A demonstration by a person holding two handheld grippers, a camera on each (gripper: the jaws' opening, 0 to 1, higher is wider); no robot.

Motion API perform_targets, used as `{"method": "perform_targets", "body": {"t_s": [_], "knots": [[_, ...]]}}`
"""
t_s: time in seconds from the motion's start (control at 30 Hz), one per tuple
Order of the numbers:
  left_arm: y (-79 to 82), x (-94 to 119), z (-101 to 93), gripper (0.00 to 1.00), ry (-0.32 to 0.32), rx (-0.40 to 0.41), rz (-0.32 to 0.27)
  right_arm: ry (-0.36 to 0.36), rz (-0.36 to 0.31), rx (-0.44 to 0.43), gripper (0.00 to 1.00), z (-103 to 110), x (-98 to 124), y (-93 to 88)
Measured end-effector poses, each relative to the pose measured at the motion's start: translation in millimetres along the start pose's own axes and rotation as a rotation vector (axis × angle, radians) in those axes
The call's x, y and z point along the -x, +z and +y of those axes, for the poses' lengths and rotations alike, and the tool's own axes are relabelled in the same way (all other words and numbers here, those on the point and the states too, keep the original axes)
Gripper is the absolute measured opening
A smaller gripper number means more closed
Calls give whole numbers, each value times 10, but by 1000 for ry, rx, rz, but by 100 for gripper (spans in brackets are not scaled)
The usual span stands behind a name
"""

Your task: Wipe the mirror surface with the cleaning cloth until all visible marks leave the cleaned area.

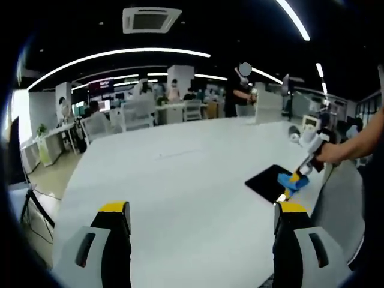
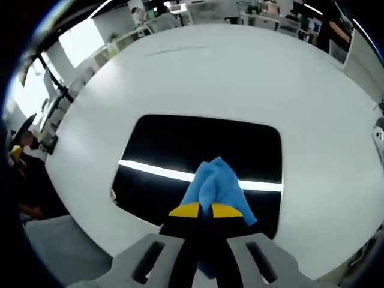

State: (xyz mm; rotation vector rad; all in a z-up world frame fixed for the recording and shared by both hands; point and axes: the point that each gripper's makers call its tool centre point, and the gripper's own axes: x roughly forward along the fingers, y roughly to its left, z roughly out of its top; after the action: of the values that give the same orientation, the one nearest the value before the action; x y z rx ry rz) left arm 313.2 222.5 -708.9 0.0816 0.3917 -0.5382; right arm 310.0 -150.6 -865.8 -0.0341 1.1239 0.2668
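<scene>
In the right gripper view, the right gripper (image 2: 205, 210), grey-bodied with yellow-tipped black jaws, rises from six o'clock with its jaws pressed together, pinching a crumpled bright blue cleaning cloth (image 2: 215, 183). The cloth rests on the dark rectangular mirror with rounded corners (image 2: 180, 147), touching its surface near the mirror's six o'clock edge. The mirror lies flat on the large white oval table (image 2: 240, 78) and reflects a bright ceiling light as a white strip (image 2: 150, 170) running from nine o'clock toward three o'clock, passing behind the cloth. In the left gripper view, the left gripper (image 1: 201, 211) hovers over bare tabletop with its yellow-tipped jaws spread wide apart, holding nothing. At about four o'clock in that view, the mirror appears as a small dark patch near the table's edge, the blue cloth on it beneath the right gripper, which a person's hand (image 1: 336, 153) holds, the forearm reaching in from three o'clock.
</scene>
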Motion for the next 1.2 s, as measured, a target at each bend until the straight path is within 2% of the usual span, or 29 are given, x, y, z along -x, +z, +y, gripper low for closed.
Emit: {"method": "perform_targets", "body": {"t_s": [0.23,0.5,0.8,1.0,1.07,1.2], "knots": [[-108,-20,29,100,5,18,18,25,0,9,0,171,-36,34],[-269,-57,-135,100,-39,7,51,60,2,23,0,399,-75,72],[-352,-30,-167,100,-57,23,65,100,6,56,0,660,-118,104],[-485,-7,-258,100,-98,-2,94,126,8,87,0,835,-142,110],[-492,-4,-280,100,-107,-15,82,129,9,89,0,858,-146,114],[-530,-2,-267,100,-94,10,96,138,11,97,0,934,-157,119]]}}
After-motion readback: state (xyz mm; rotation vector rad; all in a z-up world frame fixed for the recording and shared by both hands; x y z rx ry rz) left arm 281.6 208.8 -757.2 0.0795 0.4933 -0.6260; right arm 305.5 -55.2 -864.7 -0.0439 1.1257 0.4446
